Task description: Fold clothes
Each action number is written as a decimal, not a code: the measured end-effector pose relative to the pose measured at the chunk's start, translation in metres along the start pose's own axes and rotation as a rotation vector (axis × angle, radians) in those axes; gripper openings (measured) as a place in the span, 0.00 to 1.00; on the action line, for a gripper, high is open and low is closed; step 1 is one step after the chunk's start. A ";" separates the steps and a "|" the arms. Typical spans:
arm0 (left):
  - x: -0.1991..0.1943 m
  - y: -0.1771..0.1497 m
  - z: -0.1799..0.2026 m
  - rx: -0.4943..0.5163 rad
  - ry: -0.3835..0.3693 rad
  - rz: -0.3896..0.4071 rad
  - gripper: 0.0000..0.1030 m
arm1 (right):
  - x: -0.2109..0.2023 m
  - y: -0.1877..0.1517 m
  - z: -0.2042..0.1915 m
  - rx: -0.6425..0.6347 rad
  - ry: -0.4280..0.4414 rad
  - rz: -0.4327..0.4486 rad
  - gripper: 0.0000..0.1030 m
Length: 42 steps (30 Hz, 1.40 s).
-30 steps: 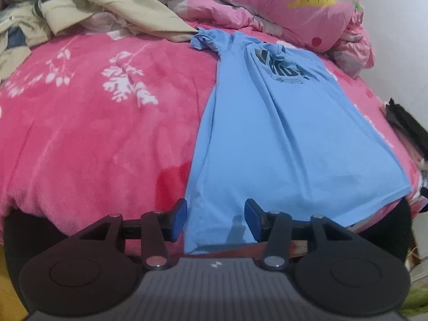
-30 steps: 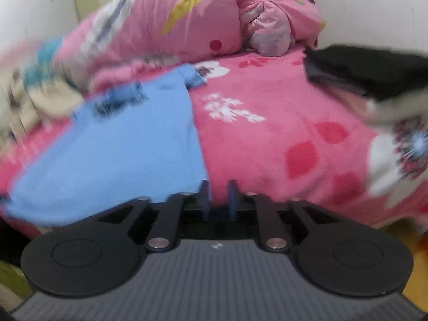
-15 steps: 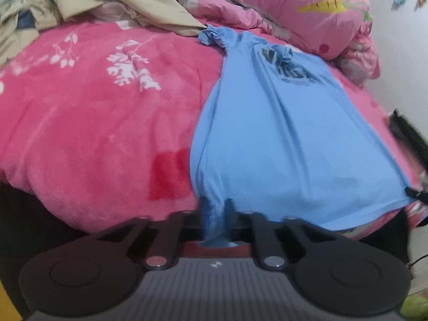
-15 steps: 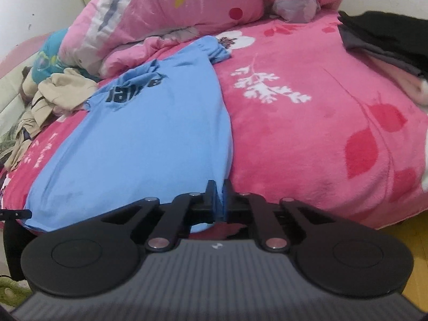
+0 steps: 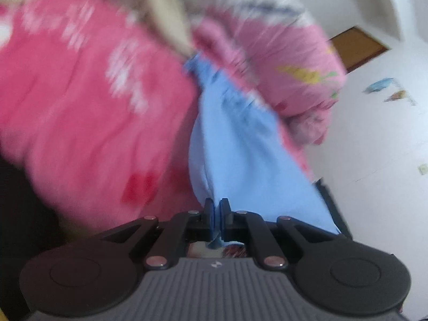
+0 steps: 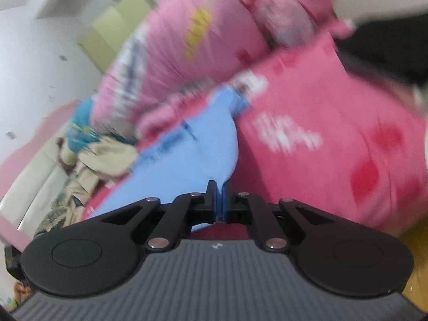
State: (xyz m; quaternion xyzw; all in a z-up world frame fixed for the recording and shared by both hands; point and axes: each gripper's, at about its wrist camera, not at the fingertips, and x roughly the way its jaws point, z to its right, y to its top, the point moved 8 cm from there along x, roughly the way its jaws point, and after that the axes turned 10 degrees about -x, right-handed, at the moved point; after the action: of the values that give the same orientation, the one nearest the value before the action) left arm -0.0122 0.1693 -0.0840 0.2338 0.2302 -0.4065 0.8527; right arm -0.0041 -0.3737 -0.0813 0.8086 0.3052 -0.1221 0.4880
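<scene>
Both my views are smeared with blur, so the dark print on the light blue cotton T-shirt is unreadable and its far collar end disappears against the bunched pink patterned quilt. My left gripper is clenched on the shirt's hem at the near edge of the bed's pink fleece blanket; a scrap of cloth pokes out behind the pads. My right gripper pinches the hem's other corner. Beige crumpled clothes sit at the far left edge, half hidden
</scene>
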 end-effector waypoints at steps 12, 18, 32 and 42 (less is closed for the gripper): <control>-0.012 -0.009 -0.003 0.178 0.163 0.051 0.05 | 0.001 -0.022 0.003 -0.090 -0.095 -0.069 0.02; 0.019 -0.028 -0.049 0.211 0.331 -0.063 0.11 | 0.023 -0.054 0.024 -0.146 -0.234 -0.185 0.08; 0.017 -0.008 -0.003 0.362 0.299 0.037 0.41 | 0.035 -0.028 -0.018 -0.205 -0.117 -0.055 0.26; 0.020 0.018 0.012 0.394 0.326 0.033 0.44 | 0.074 -0.011 -0.012 -0.154 -0.107 -0.146 0.29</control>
State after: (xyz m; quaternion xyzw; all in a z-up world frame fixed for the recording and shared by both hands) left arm 0.0158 0.1609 -0.0823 0.4615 0.2772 -0.3864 0.7489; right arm 0.0461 -0.3320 -0.1199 0.7368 0.3452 -0.1763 0.5539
